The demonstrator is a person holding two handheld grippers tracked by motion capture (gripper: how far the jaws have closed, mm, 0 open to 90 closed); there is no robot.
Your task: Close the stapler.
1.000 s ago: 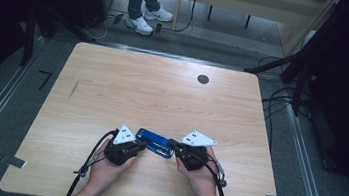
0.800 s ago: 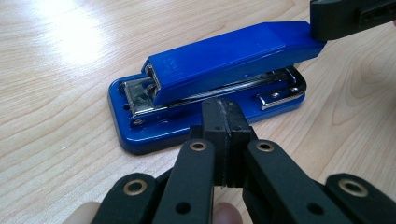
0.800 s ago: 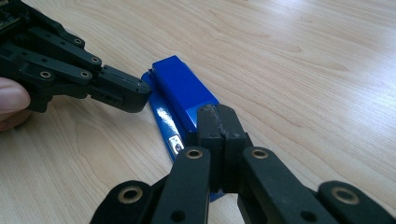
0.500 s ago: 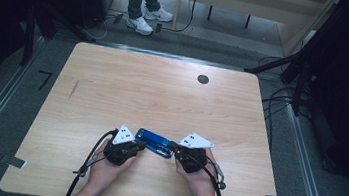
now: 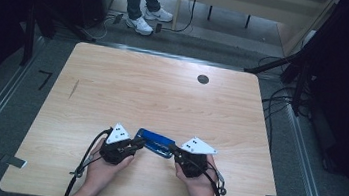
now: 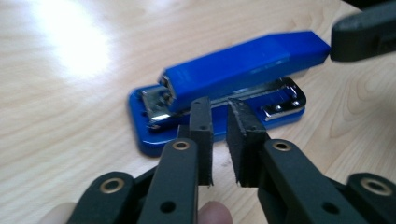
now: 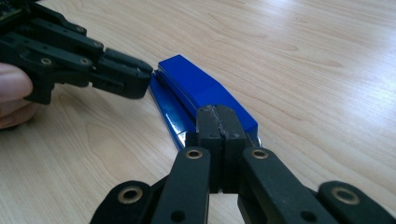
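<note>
A blue stapler (image 5: 155, 142) lies flat on the wooden bench (image 5: 162, 96), low in the high view and a little left of centre, between the two grippers. The left gripper (image 5: 137, 145) comes in from the lower left of that frame, the right gripper (image 5: 172, 149) from the lower right, each held in a hand at the bottom edge.

In the left gripper view the stapler (image 6: 224, 93) sits across the middle of the frame, closed, its metal base showing under the blue top. The left fingers (image 6: 201, 126) stand slightly apart with a narrow gap between them, and nothing is in that gap; their tips are just at the near edge of the stapler's base, though whether they touch it is hard to tell. The other gripper's tip shows dark at the upper right, close to the stapler's far end.

In the right gripper view the right fingers (image 7: 212, 126) are pressed together with no gap, tips at the near end of the stapler (image 7: 201, 95); they hold nothing between them. The left gripper (image 7: 135, 77) reaches in from the upper left, its tip against or just beside the stapler's other end.

As a judgement, the work is at an early stage: both grippers are brought to the stapler's ends, but no grasp is made and the stapler rests on the bench. Gripping, lifting or operating it remains.
</note>
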